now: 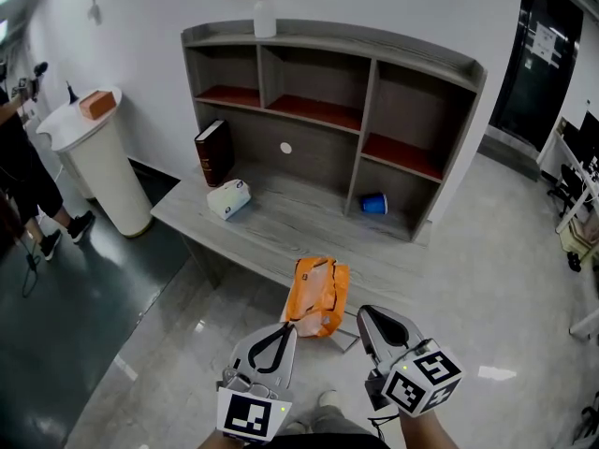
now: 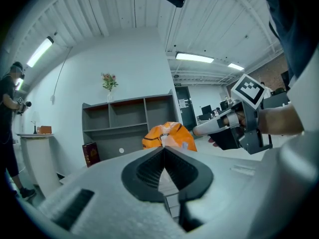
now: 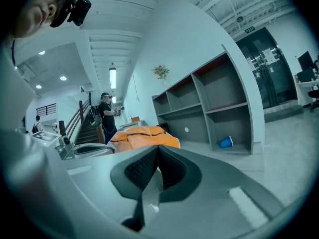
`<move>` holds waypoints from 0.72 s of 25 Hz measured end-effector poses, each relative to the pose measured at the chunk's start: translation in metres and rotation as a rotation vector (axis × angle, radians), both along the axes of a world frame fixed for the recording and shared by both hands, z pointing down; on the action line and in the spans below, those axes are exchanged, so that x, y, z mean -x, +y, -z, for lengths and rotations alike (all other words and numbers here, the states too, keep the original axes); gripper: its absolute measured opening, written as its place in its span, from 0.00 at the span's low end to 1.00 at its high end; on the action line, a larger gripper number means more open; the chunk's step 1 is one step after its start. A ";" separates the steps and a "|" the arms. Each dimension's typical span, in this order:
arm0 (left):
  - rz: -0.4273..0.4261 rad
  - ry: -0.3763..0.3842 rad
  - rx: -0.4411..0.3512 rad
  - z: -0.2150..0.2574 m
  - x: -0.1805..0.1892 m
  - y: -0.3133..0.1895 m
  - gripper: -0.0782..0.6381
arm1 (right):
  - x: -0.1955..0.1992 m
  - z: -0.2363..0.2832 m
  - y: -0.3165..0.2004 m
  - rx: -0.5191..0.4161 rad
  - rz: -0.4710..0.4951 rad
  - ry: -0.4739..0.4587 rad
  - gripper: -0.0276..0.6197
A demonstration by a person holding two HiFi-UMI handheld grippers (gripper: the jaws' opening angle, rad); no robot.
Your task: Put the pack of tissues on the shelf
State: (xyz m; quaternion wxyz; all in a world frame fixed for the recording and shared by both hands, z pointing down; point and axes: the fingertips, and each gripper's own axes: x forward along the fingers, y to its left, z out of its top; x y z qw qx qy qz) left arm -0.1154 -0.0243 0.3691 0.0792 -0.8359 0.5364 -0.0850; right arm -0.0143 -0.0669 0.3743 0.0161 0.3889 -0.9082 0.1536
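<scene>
Left hand-held gripper (image 1: 283, 329): jaws closed tip to tip, nothing between them, held low in front of the worktop (image 1: 271, 237). Right hand-held gripper (image 1: 367, 316) just beside it, jaws likewise closed and empty. On the worktop, left to right: dark book (image 1: 213, 152) upright against the shelf (image 1: 370, 92); pack of tissues (image 1: 228, 198) lying near the book; orange bag (image 1: 318, 296) at the front edge; blue cup (image 1: 373, 204) on its side in the lower right compartment.

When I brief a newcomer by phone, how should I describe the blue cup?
Find the grey shelf unit against the white wall. In its bottom right compartment lies the blue cup, tipped on its side, the only thing in that compartment.
</scene>
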 end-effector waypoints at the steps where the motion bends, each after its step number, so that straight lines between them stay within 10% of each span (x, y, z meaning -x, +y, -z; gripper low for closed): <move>1: 0.001 0.001 0.000 0.001 -0.004 -0.006 0.11 | -0.003 0.001 -0.006 -0.001 0.002 0.000 0.05; 18: 0.013 -0.010 -0.020 0.008 -0.059 -0.096 0.11 | -0.053 0.009 -0.094 -0.018 0.033 -0.015 0.05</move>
